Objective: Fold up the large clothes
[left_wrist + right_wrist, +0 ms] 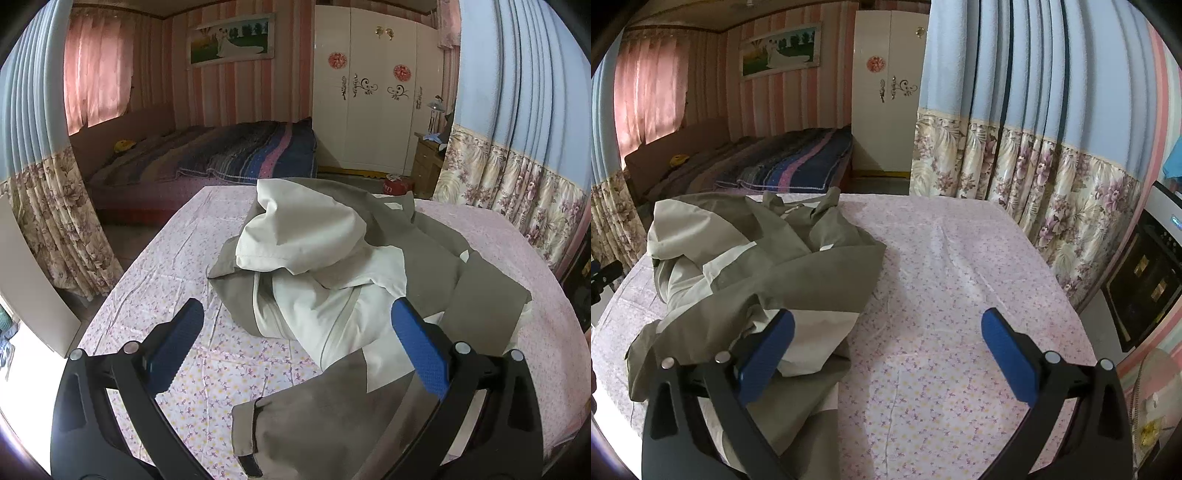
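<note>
Inspecting near: left gripper (295, 332) spread wide, empty, hovering over the near part of the jacket (332, 280)
Right gripper (886, 339): spread wide, empty; its left finger over the jacket's right edge, its right over bare sheet (960, 295)
Jacket: olive and cream, crumpled in a heap on the table's left half, lining showing
Done: nothing folded, by my judgement
Left: spread flat, then fold
Far: bed (221, 155), wardrobe (369, 92)
</note>
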The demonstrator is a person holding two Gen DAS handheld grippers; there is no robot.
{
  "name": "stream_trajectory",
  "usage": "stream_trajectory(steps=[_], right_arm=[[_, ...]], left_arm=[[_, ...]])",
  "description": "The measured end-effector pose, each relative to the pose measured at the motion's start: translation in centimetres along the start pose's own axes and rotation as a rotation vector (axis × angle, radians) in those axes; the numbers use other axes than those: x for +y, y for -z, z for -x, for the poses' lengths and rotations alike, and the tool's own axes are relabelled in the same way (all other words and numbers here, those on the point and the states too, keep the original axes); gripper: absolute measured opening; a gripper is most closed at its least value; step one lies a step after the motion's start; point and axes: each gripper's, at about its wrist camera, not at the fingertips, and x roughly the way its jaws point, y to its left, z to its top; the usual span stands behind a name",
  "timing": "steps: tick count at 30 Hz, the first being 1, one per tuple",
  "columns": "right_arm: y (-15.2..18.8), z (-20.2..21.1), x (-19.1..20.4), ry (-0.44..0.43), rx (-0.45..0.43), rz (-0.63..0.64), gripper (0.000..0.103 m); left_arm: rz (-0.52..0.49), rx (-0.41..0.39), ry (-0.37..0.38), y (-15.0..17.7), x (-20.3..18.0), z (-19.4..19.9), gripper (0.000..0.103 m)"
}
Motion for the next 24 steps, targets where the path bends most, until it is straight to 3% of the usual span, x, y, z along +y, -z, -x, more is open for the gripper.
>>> stream_trajectory(steps=[24], right_arm=[[0.02, 0.21, -1.02, 0.001, -0.004, -0.017, 0.101]], left_arm=[[0.002, 0.01, -0.009, 0.07, 0.0, -0.16, 0.1]])
